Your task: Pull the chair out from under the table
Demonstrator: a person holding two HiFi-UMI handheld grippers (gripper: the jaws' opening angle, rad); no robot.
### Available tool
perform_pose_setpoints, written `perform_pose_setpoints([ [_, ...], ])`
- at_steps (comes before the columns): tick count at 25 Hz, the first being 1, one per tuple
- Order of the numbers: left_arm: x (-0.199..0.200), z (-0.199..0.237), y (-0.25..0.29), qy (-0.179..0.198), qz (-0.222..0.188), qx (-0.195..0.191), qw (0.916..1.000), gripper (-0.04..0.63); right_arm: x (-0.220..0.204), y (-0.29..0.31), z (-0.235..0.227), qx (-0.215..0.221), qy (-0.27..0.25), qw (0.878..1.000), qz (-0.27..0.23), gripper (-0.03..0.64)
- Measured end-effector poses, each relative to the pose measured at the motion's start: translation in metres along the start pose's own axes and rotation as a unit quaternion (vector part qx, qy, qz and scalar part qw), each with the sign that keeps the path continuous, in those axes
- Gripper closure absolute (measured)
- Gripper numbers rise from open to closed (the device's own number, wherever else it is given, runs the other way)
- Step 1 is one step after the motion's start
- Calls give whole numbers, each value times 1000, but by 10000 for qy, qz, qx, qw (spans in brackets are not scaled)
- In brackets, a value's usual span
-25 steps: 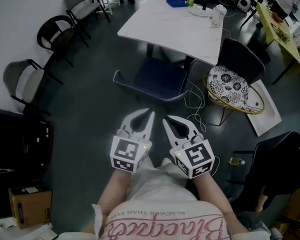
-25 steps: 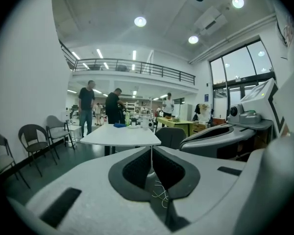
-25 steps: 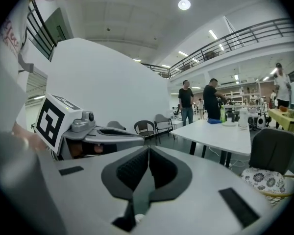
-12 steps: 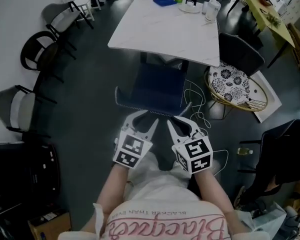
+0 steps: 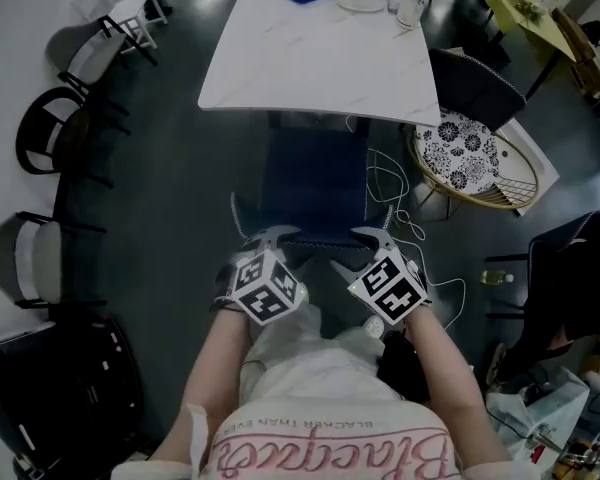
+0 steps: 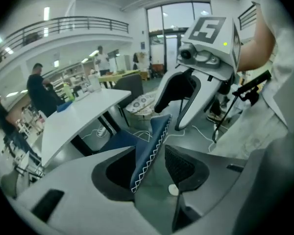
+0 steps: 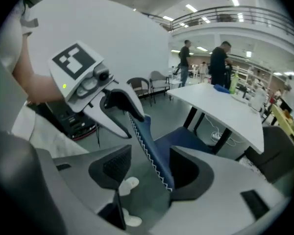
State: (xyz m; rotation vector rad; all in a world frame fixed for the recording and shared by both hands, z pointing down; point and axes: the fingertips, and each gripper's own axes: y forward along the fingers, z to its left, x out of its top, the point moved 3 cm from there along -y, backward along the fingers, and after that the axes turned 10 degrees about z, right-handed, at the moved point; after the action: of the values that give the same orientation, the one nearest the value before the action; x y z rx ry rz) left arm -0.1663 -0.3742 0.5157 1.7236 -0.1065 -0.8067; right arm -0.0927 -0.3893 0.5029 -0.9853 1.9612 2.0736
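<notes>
A blue chair point(image 5: 315, 183) stands pushed under the white table point(image 5: 320, 58), with its seat half hidden by the tabletop. The top edge of its backrest point(image 6: 158, 133), trimmed with white zigzag stitching, faces me. My left gripper point(image 5: 267, 240) straddles the left part of that edge. Its jaws are opening and the pads stand off the fabric. Over the right part of the same backrest point(image 7: 148, 141), my right gripper point(image 5: 377, 238) is opening too, and its pads do not press on the fabric either.
A wicker basket chair with a patterned cushion point(image 5: 470, 163) and a dark chair point(image 5: 475, 88) stand right of the table. White cables point(image 5: 395, 193) lie on the floor beside the blue chair. Black-framed chairs point(image 5: 40, 138) line the left wall. Several people stand far behind the table.
Both grippers moved forward and down from in front of my body to the chair's backrest. Their jaws went from shut to open, and the table and chair now lie closer.
</notes>
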Motion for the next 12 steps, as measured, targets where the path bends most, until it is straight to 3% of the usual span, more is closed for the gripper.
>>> perform_pose_setpoints([
  [3,-14,3,19,656,559,-417,9954,420,-12,26,1,183,-677,9950,716,403],
  [5,-20,7,30,967,788,-618,9903,413,-14,39,-2,238,-811,9916,974,403],
  [12,-28,25,64,1659,1246,-989,9732,410,-20,81,-17,137,-1215,9774,1727,403],
])
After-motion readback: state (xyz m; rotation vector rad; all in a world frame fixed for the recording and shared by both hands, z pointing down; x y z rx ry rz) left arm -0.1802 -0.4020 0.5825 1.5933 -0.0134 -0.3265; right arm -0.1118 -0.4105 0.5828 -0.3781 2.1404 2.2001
